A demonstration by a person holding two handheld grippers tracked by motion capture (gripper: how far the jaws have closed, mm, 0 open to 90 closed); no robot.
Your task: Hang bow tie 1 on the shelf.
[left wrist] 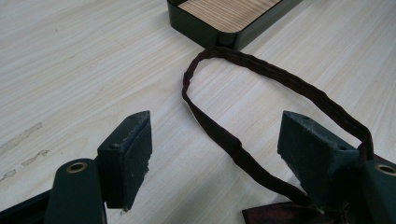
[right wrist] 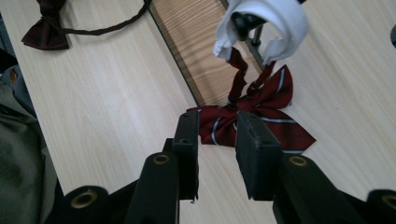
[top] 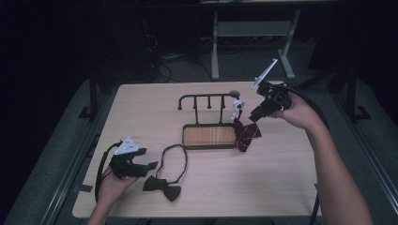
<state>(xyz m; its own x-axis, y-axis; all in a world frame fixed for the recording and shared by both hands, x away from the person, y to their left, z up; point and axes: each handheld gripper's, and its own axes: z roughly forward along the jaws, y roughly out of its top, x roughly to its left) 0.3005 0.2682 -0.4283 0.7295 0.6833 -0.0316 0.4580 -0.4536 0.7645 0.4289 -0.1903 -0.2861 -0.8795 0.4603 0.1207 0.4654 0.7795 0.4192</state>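
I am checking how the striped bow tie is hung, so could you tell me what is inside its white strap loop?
Inside the white strap a dark peg of the rack shows; the peg's far end is covered.

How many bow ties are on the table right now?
2. A striped red bow tie hangs from the rack's right end, beside the tray; a dark bow tie lies flat near the left gripper. None seems hidden.
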